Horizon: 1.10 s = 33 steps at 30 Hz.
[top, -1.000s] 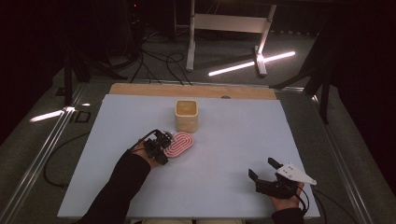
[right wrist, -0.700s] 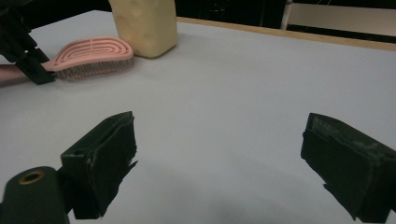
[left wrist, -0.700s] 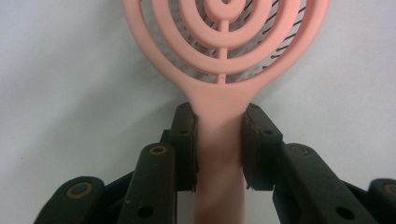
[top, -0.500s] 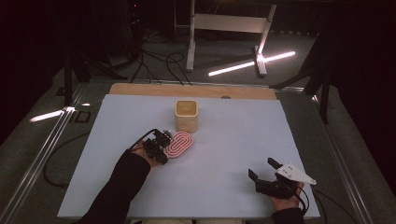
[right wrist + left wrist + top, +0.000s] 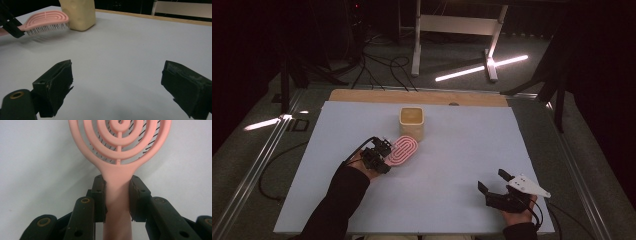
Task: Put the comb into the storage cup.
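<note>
A pink hairbrush (image 5: 402, 150) with an open looped head is held just above the white table (image 5: 462, 145), bristles down, as the right gripper view shows (image 5: 47, 20). My left gripper (image 5: 379, 159) is shut on its handle; in the left gripper view both jaws press the handle (image 5: 117, 195) from either side. A beige square cup (image 5: 412, 123) stands right behind the brush head, also in the right gripper view (image 5: 78, 13). My right gripper (image 5: 494, 184) rests near the table's front right, open, jaws wide apart with nothing between them (image 5: 117, 87).
A wooden strip (image 5: 417, 97) runs along the table's far edge. Beyond it stand a white frame stand (image 5: 457, 30), cables on the floor and bright light strips (image 5: 482, 67). Metal rails flank the table.
The left gripper with the brush has shifted very slightly; the right gripper has stayed put.
</note>
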Motion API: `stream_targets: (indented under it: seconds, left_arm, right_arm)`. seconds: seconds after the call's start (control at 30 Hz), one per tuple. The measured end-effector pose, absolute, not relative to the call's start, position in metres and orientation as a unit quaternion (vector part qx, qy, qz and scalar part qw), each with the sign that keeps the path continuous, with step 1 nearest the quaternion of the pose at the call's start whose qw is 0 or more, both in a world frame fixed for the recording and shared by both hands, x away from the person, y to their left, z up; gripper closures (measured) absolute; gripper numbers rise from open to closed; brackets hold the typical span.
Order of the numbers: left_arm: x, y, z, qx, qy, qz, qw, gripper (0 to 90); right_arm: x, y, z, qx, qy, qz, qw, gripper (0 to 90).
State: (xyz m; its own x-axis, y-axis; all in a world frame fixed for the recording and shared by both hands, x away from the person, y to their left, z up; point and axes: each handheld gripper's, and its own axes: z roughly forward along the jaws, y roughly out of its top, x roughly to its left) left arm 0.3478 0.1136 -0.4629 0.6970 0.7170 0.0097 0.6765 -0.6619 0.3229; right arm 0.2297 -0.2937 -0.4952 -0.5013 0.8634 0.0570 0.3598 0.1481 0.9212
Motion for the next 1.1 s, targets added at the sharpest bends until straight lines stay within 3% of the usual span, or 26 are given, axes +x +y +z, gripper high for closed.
stream_targets:
  seconds: [0.77, 1.1]
  left_arm:
    - [0.325, 0.127, -0.444, 0.874, 0.387, 0.152, 0.253, 70.0]
    - [0.317, 0.134, -0.433, 0.853, 0.385, 0.195, 0.295, 70.0]
  right_arm:
    - [0.235, -0.293, -0.494, 0.439, 0.706, 0.517, 0.205, 8.9]
    - [0.247, -0.277, -0.469, 0.404, 0.731, 0.515, 0.192, 8.8]
